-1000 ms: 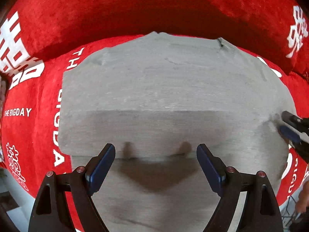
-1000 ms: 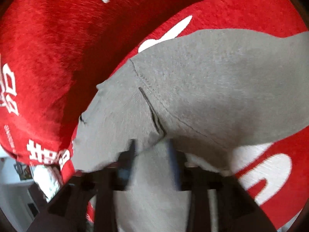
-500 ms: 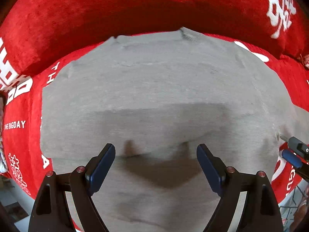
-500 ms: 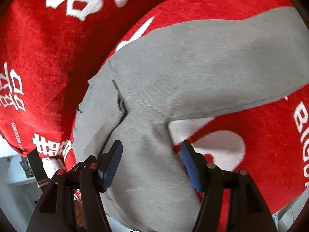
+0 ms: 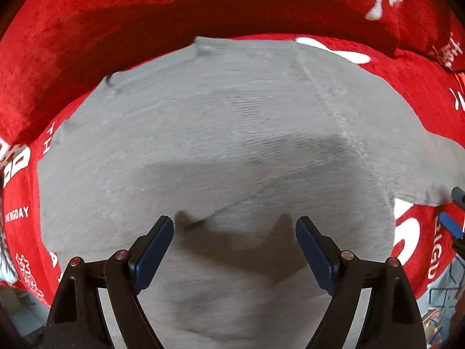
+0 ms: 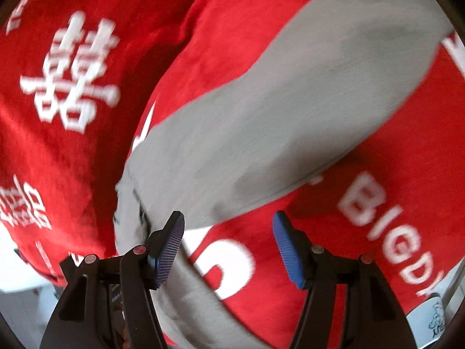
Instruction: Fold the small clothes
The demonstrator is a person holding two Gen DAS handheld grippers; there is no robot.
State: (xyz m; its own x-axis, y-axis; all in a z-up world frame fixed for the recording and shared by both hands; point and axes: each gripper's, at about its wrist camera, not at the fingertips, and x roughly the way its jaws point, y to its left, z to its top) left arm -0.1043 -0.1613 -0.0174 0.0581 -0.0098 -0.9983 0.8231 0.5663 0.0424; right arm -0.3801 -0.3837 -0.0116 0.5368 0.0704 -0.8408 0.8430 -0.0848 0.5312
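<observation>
Grey knit garment [image 5: 221,133] lies spread flat over a red plush cover [image 5: 122,23] printed with white characters and the words "THE BIGDAY", which drapes a seat and its backrest. In the left wrist view the cloth fills most of the frame, its far edge close to the crease where the seat meets the backrest, and a seam runs diagonally down its right part to a sleeve [image 5: 430,171] that reaches off to the right. The left gripper [image 5: 234,226] hovers above the near part of the garment with its blue-padded fingers [image 5: 154,250] spread wide and nothing between them; their shadow falls on the fabric just ahead. At the far right edge of that view, a blue pad of the right gripper [image 5: 451,226] shows beside the sleeve end. In the right wrist view, which is motion-blurred, the sleeve [image 6: 290,116] stretches away up and to the right across the red cover [image 6: 334,261], and the right gripper [image 6: 229,229] is released, fingers wide apart, holding nothing. Its left pad [image 6: 168,247] sits over the garment's edge, while its right pad is over bare red cloth.
</observation>
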